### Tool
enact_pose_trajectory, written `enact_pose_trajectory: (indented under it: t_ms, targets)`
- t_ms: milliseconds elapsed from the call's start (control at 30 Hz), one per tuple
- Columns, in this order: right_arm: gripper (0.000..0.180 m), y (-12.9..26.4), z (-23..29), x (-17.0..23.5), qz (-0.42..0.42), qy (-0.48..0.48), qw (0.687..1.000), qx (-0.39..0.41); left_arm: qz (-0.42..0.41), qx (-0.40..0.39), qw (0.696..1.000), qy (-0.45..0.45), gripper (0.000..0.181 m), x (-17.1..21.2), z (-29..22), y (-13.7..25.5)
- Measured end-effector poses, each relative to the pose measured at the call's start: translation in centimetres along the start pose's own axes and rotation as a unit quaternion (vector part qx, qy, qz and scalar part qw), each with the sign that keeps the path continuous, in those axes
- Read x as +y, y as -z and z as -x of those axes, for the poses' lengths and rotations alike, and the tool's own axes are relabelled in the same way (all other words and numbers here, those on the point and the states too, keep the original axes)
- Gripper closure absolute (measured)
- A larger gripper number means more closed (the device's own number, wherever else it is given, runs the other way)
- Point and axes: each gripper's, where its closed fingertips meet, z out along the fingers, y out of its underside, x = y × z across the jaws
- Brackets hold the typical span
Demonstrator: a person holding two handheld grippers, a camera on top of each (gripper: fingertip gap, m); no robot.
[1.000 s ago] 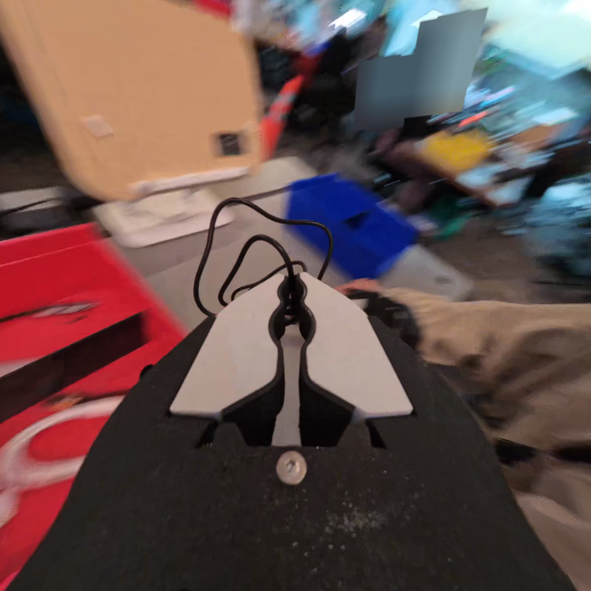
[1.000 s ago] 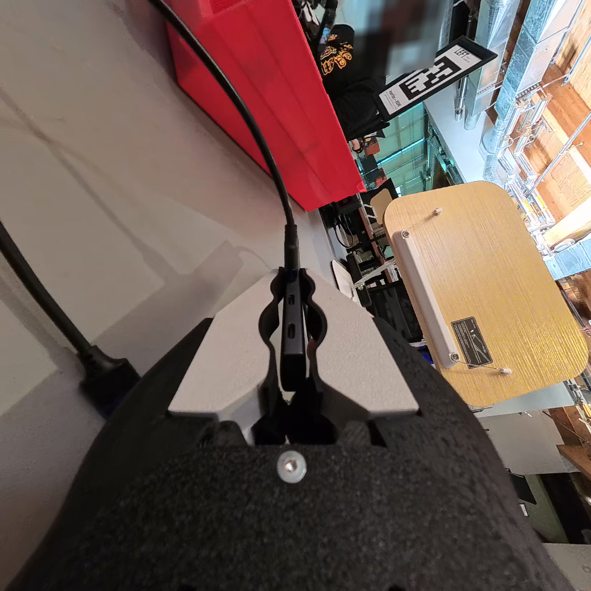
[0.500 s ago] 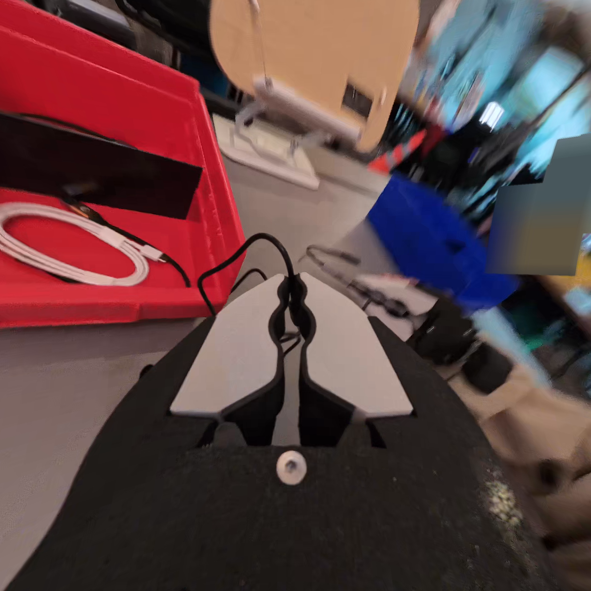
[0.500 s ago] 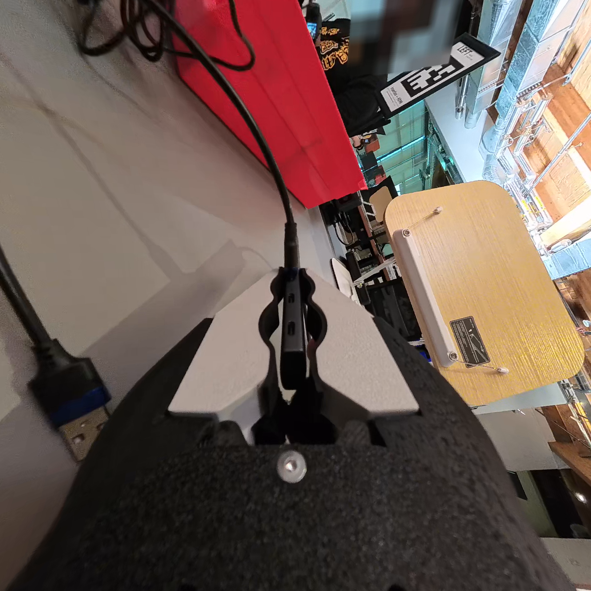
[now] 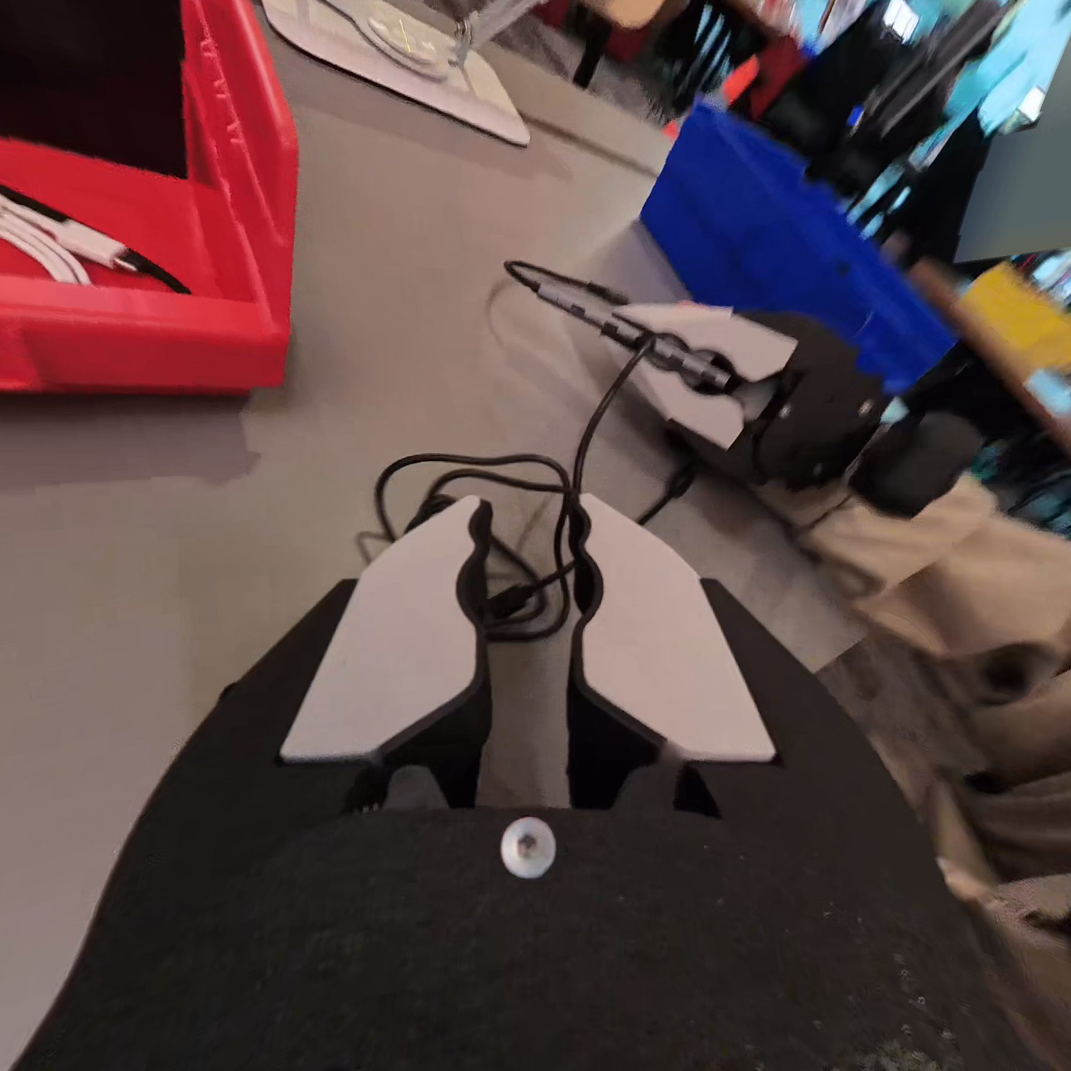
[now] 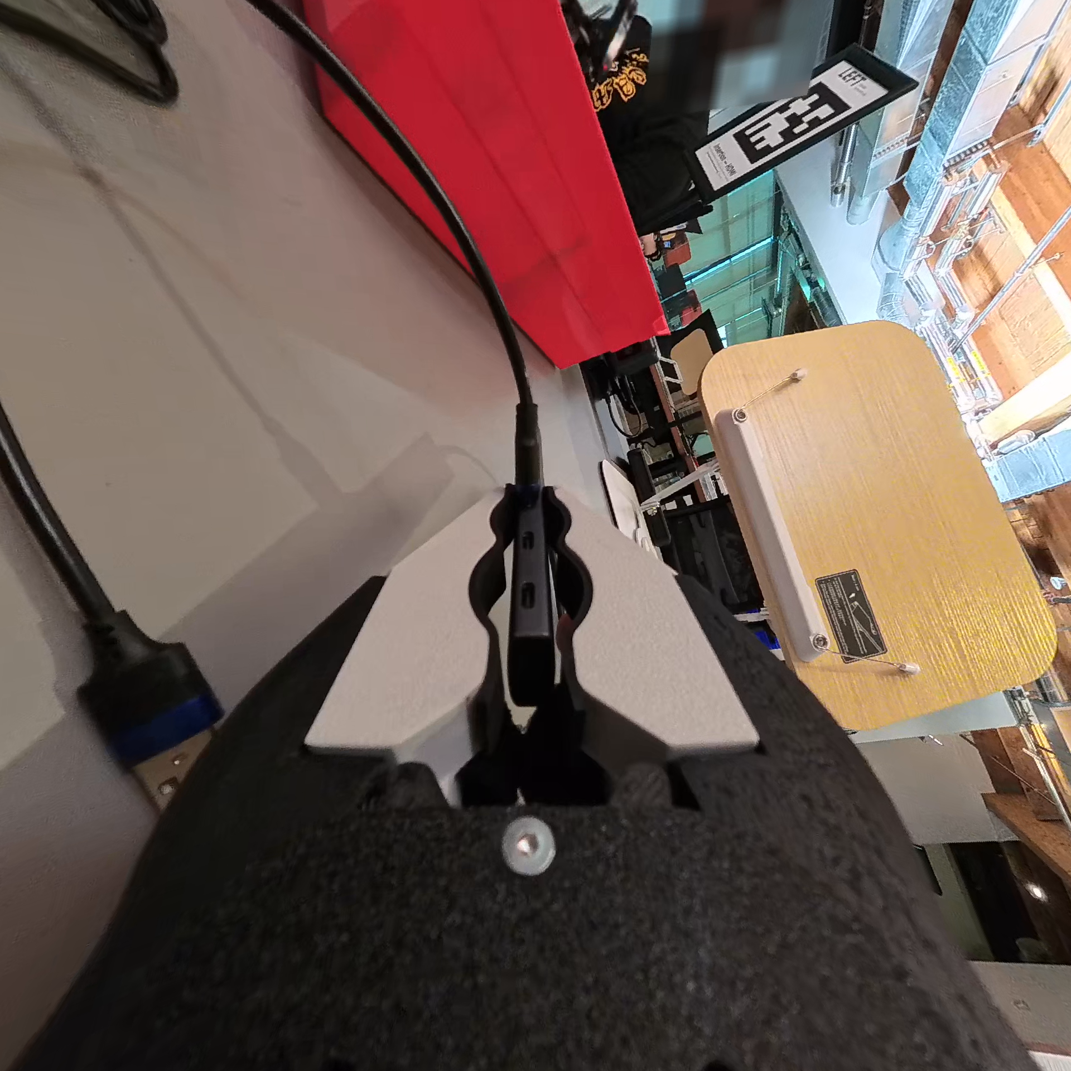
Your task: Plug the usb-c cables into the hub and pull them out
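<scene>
Your left gripper (image 5: 530,521) is nearest, fingers spread, nothing pinched; through the gap you see a loose tangle of thin black usb-c cable (image 5: 521,603) lying on the grey bench (image 5: 174,550), one small plug end just between the fingers. Judged from its slack loops, the cable is light and limp and will slide or twist if taken by the cord, so take hold at the stiff plug body, square to its flat sides. Farther right, your right gripper (image 5: 684,353) is pressed together on the hub (image 6: 530,603), a slim dark bar with two small ports facing the right wrist camera; a cable runs from its side down toward the tangle. The hub looks rigid and light, and its smooth sides may slip under insertion force. A usb-a plug (image 6: 150,730) lies near left in the right wrist view. Farther off stand a red bin (image 5: 243,174) holding a white cable (image 5: 46,249), and a blue bin (image 5: 753,232). Hard to make out: which cable strand belongs to which plug, and the blurred background.
</scene>
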Motion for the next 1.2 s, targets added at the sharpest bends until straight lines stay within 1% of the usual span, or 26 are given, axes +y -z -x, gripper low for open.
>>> enact_pose_trajectory:
  t_ms: [100,133,167,200,233,267,333,400,467,533,600,667,733,800,833,867,933,1033,1067,1100,1133,1200]
  targets:
    - [0.171,0.0,0.0,0.0,0.000,0.000,1.000,-0.002,0.039,-0.038,0.991,-0.119,0.145,0.2,1.0,1.3]
    - [0.171,0.0,0.0,0.0,0.000,0.001,1.000,-0.002,0.062,-0.032,0.984,-0.166,0.147,0.3,1.0,1.7]
    - [0.171,0.0,0.1,0.0,0.000,0.001,1.000,-0.003,0.085,-0.016,0.973,-0.212,0.145,0.4,0.9,2.0]
    - [0.171,-0.1,0.1,0.0,0.000,0.001,1.000,-0.003,0.113,0.010,0.959,-0.260,0.139,0.7,0.7,2.3]
    - [0.171,-0.1,0.1,0.0,0.000,0.001,1.000,-0.004,0.147,0.036,0.939,-0.308,0.138,1.2,0.4,2.5]
    - [0.171,-0.1,0.2,0.0,0.000,0.001,1.000,-0.005,0.178,0.053,0.918,-0.351,0.141,1.5,0.3,2.7]
    - [0.171,-0.2,0.2,0.0,0.000,0.003,1.000,-0.007,0.227,0.085,0.876,-0.417,0.141,1.9,-0.2,2.6]
    - [0.171,-0.2,0.3,0.0,0.000,0.003,1.000,-0.008,0.277,0.126,0.837,-0.454,0.142,2.1,-1.3,2.2]
    - [0.171,-0.2,0.3,0.1,0.000,0.002,1.000,-0.009,0.326,0.160,0.803,-0.472,0.145,2.1,-2.3,1.5]
    - [0.171,-0.3,0.3,0.1,0.000,0.002,1.000,-0.010,0.387,0.190,0.769,-0.473,0.148,2.3,-3.0,0.9]
    - [0.171,-0.3,0.3,0.1,0.000,0.003,1.000,-0.011,0.468,0.209,0.725,-0.461,0.150,3.2,-2.9,0.8]
    - [0.171,-0.2,0.4,0.1,0.001,0.003,1.000,-0.011,0.532,0.176,0.680,-0.473,0.150,3.9,-1.5,0.5]
    - [0.171,-0.2,0.3,0.1,0.001,0.002,1.000,-0.010,0.563,0.142,0.649,-0.491,0.149,4.5,-0.2,0.1]
    - [0.171,-0.1,0.3,0.2,0.001,0.002,1.000,-0.011,0.574,0.120,0.641,-0.495,0.149,5.0,0.5,-0.4]
    - [0.171,-0.1,0.3,0.2,0.002,0.001,1.000,-0.012,0.575,0.116,0.641,-0.495,0.153,5.3,0.5,-0.7]
    - [0.171,0.0,0.3,0.3,0.001,0.001,1.000,-0.012,0.574,0.118,0.644,-0.492,0.159,5.6,0.3,-1.0]
    - [0.171,0.0,0.3,0.3,0.001,-0.002,1.000,-0.013,0.578,0.120,0.645,-0.485,0.178,6.1,0.0,-1.2]
    - [0.171,0.0,0.3,0.4,0.001,-0.002,1.000,-0.013,0.578,0.101,0.635,-0.503,0.178,6.0,0.5,-1.2]
    - [0.171,0.0,0.4,0.4,0.002,-0.002,1.000,-0.014,0.570,0.103,0.641,-0.503,0.178,5.7,0.3,-1.2]
    - [0.171,0.0,0.4,0.3,0.002,-0.001,1.000,-0.015,0.556,0.109,0.657,-0.497,0.179,5.2,-0.2,-1.2]
    - [0.171,0.0,0.3,0.3,0.001,-0.001,1.000,-0.013,0.537,0.118,0.679,-0.486,0.179,4.4,-0.8,-1.2]
    - [0.171,0.0,0.2,0.3,0.000,-0.003,1.000,-0.010,0.477,0.146,0.737,-0.455,0.179,2.2,-2.4,-1.3]
